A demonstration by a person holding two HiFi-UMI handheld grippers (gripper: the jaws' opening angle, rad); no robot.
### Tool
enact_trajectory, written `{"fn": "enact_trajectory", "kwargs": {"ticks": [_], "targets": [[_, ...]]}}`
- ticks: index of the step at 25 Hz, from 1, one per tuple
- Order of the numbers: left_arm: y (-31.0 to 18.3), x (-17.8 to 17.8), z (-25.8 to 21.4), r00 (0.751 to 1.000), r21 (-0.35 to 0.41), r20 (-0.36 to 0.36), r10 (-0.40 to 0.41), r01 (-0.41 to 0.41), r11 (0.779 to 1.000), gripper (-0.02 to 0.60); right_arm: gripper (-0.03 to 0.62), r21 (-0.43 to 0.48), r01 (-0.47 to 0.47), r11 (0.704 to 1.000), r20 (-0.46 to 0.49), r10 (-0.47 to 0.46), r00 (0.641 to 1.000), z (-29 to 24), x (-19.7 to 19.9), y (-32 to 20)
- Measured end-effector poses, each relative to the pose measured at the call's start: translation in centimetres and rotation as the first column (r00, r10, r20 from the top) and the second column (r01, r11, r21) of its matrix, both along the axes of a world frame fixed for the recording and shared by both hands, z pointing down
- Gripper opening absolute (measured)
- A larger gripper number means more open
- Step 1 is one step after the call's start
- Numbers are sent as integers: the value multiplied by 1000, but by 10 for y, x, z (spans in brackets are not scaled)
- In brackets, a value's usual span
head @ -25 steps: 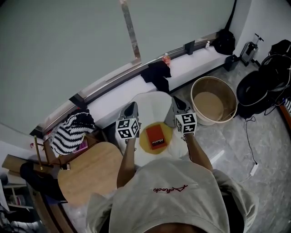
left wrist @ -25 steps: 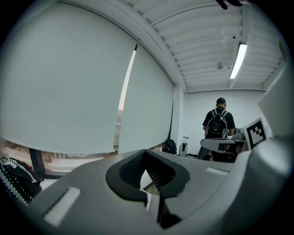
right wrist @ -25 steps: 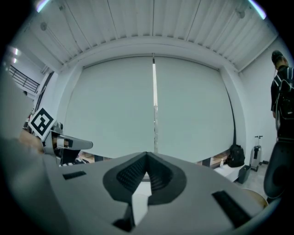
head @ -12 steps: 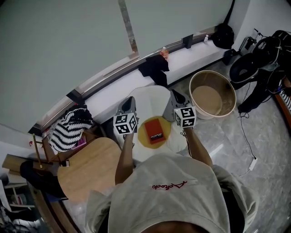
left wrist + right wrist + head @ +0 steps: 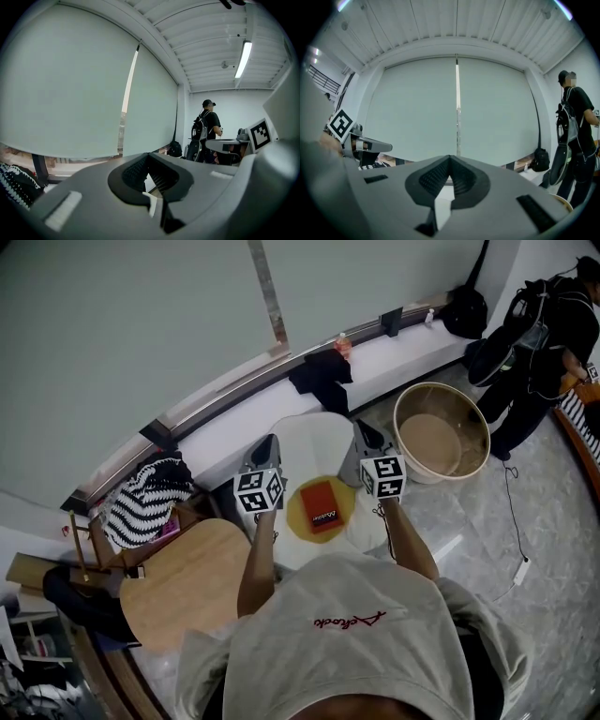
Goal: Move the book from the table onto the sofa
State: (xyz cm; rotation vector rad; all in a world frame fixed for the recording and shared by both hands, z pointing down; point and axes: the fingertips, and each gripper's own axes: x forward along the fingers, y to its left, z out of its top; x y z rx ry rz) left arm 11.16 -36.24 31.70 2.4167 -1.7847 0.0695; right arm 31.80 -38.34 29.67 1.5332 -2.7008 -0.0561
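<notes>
A red book (image 5: 322, 505) lies flat on a yellow round mat (image 5: 302, 521) on the small white round table (image 5: 314, 437), straight ahead of the person. My left gripper (image 5: 268, 446) hovers just left of the book and my right gripper (image 5: 361, 431) just right of it, both pointing away over the table. Neither touches the book. In the left gripper view the jaws (image 5: 149, 157) meet with nothing between them. In the right gripper view the jaws (image 5: 450, 160) are likewise shut and empty. The book is hidden in both gripper views.
A white ledge (image 5: 403, 362) with a black cloth (image 5: 322, 381) runs under the window behind the table. A round tan tub (image 5: 441, 440) stands at the right, a wooden seat (image 5: 187, 582) and a striped cloth (image 5: 145, 507) at the left. A person with a backpack (image 5: 544, 324) stands far right.
The person with the backpack has come into view at the top right. Both grippers and the book have stayed where they were.
</notes>
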Motion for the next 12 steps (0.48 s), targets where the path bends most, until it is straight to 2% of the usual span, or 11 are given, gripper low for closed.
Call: {"fn": "enact_trajectory", "kwargs": {"ticks": [12], "targets": [[3, 0, 5, 1000, -4, 4, -5, 5, 1000, 9, 9, -16, 7, 1000, -10, -7, 1000, 10, -1, 5]]}}
